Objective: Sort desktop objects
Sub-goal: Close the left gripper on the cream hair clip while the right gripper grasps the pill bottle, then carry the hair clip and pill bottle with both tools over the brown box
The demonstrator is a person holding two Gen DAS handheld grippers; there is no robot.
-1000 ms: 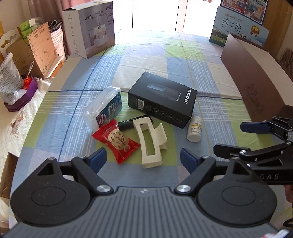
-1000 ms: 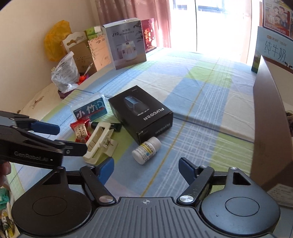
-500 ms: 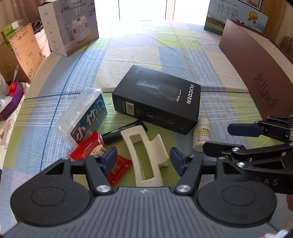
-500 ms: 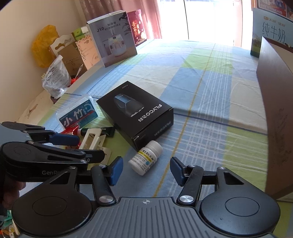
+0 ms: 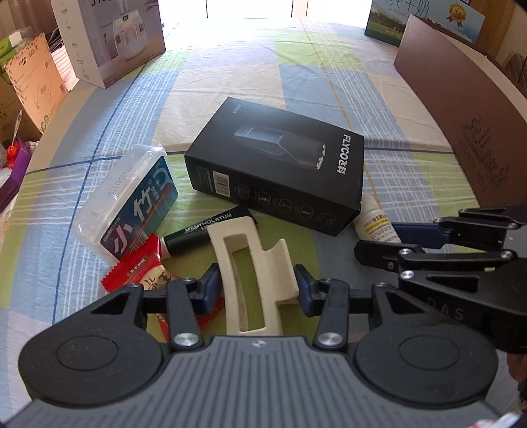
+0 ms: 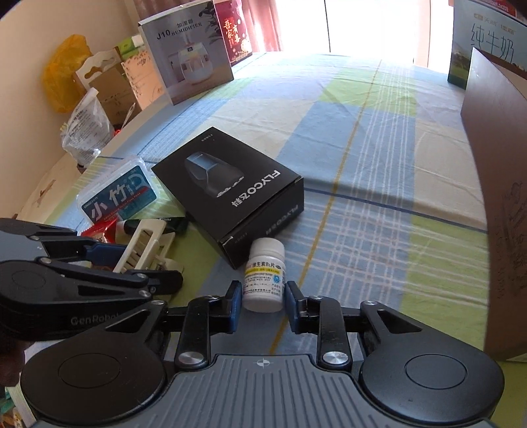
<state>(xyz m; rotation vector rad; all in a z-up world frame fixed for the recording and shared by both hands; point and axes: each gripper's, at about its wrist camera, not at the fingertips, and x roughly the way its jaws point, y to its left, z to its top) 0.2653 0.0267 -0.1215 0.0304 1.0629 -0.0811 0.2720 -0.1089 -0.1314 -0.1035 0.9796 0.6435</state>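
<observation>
A cream hair clip (image 5: 253, 260) lies on the checked cloth between the pads of my left gripper (image 5: 257, 289). Its jaws are closing and both pads touch the clip's sides. A white pill bottle (image 6: 265, 273) lies on its side between the pads of my right gripper (image 6: 263, 296), whose jaws are closing against it. Just beyond both lies a black FLYCO box (image 5: 280, 171). To the left are a clear box with a blue label (image 5: 131, 197), a dark lip balm tube (image 5: 197, 233) and a red snack packet (image 5: 138, 273), partly under my left finger.
A tall brown box (image 5: 461, 115) stands along the right side. A white humidifier box (image 5: 112, 36) and cardboard packages stand at the far left edge. A milk carton box (image 5: 411, 16) stands at the back right. Open tablecloth (image 5: 296, 82) lies beyond the black box.
Both grippers have sunk and moved forward. The left jaws have narrowed around the hair clip, and the right jaws have narrowed around the pill bottle.
</observation>
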